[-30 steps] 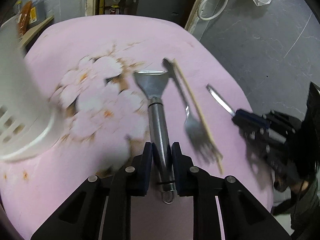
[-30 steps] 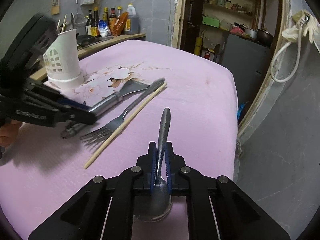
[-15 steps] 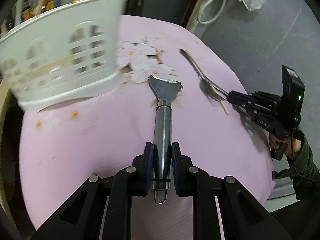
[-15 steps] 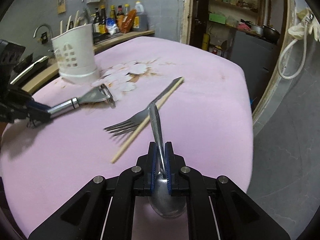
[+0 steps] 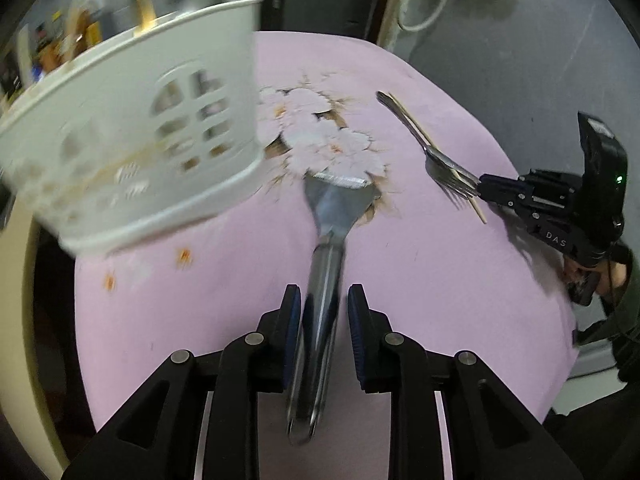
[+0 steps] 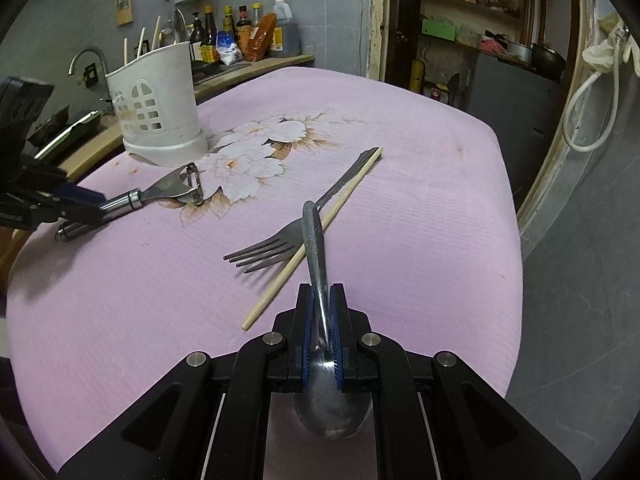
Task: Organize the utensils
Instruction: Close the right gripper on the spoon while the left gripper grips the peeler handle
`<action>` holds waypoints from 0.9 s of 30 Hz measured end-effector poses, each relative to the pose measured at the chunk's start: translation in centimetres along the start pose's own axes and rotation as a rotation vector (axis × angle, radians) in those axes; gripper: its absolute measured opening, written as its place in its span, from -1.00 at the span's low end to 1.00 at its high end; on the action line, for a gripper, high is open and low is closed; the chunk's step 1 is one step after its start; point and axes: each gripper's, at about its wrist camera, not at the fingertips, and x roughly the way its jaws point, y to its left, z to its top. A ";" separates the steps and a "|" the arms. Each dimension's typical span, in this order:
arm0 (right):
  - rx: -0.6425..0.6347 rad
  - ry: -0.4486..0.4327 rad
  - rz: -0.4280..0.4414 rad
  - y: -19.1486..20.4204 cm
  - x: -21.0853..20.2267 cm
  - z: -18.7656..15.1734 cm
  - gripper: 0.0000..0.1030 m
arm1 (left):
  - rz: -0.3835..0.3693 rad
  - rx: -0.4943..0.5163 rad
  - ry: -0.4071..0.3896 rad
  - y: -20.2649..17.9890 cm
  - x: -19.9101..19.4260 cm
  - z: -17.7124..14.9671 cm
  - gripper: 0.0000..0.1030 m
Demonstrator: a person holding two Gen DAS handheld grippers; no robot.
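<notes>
Now the left gripper (image 5: 320,320) is opening around the peeler (image 5: 334,200), set down near the white holder (image 5: 132,128); right gripper (image 6: 322,320) stays clamped on the spoon (image 6: 320,264).

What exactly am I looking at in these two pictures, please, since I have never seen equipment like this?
There is no robot here. A person holds a hand-held gripper in each hand, and each one carries a wide-angle camera that looks out along its two fingers.

The left camera shows the left gripper around the handle of a peeler. Its jaws are opening, with gaps either side of the handle. The right camera shows the right gripper shut on a spoon, bowl towards the camera.

On the pink cloth lie a fork and a chopstick, side by side. A white holder stands at the far left. Each gripper also shows at the edge of the other's picture.
</notes>
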 end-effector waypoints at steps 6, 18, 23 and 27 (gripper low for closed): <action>-0.037 0.033 0.008 0.2 0.7 0.8 -0.87 | 0.073 0.124 0.073 -1.6 2.4 2.5 -0.60; -0.121 0.169 0.053 0.5 3.4 3.7 -0.84 | 0.104 0.247 0.161 -3.0 4.0 4.7 -0.63; -0.170 0.218 0.040 1.1 3.9 4.3 -0.84 | 0.126 0.261 0.140 -4.4 4.5 4.9 -0.66; -0.152 0.187 0.032 0.9 3.6 4.0 -0.87 | 0.136 0.231 0.060 -4.5 3.7 3.8 -0.69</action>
